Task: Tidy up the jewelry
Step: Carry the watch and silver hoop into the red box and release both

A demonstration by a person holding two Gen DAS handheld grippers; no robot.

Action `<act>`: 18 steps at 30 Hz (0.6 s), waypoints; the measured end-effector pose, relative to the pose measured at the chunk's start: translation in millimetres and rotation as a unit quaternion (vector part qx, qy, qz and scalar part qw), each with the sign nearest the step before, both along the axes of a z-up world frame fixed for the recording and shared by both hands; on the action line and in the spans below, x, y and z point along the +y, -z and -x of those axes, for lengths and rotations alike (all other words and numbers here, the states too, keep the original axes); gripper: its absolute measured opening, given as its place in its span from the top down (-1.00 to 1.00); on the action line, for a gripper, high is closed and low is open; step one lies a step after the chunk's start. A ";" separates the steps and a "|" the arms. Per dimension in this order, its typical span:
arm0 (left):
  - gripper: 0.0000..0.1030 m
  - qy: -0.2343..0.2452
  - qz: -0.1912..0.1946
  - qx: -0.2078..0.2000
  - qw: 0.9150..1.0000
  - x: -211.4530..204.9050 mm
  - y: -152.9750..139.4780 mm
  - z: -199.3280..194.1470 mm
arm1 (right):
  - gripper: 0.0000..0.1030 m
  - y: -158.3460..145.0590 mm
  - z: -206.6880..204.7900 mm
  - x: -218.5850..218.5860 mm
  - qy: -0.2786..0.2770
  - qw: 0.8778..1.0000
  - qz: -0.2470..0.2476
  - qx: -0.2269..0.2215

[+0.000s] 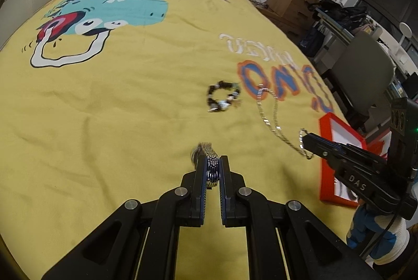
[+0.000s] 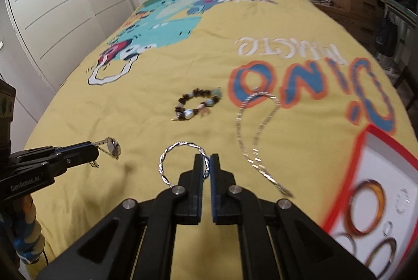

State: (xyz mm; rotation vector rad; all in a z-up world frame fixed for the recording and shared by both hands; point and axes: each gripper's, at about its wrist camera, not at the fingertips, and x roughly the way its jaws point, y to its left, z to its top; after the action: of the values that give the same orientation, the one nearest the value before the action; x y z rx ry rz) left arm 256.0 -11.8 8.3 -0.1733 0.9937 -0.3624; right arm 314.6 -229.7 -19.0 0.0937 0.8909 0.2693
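Two pieces are held at once above the yellow bedspread (image 1: 130, 110). The left gripper (image 1: 213, 162) is clamped on a metal watch (image 1: 211, 167) by its band, the watch face hanging off the tip, as is seen from the right wrist view. The right gripper (image 2: 207, 162) is pinched shut on a twisted silver bangle (image 2: 180, 162), held by its rim, the ring standing out to the left of the jaws.

Still lying on the cover further away are a beaded bracelet (image 2: 197, 106) and, to its right, a silver chain (image 2: 257, 139). The red-edged tray (image 2: 365, 146) sits near the right edge of the bed.

For a clean drop, each piece is best carried over the tray's white floor and lowered close before the jaws are parted, so that nothing bounces off the rim.

The right wrist view alone shows the tray's contents: amber bangles (image 2: 365, 206) and small rings, blurred. In the left wrist view only the tray's frame and a bare patch of white are seen.
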 end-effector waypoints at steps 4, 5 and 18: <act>0.84 0.023 0.004 -0.009 1.000 -26.6 -13.9 11.7 | 0.92 -13.6 23.9 -34.5 0.026 1.000 0.007 -0.013; 0.84 0.029 0.005 -0.011 1.000 -34.0 -16.5 13.7 | 0.92 -16.3 30.0 -46.8 0.036 0.999 0.009 -0.015; 0.84 0.164 0.023 -0.009 0.986 -207.0 -29.9 23.1 | 0.92 -4.0 68.8 -211.0 0.156 0.987 0.047 0.012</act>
State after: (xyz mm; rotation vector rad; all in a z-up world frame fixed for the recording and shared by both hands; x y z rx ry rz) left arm 232.9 -218.8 38.2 -0.0459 0.9981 -0.6870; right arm 245.9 -440.7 -15.0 0.1465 0.8972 -0.0666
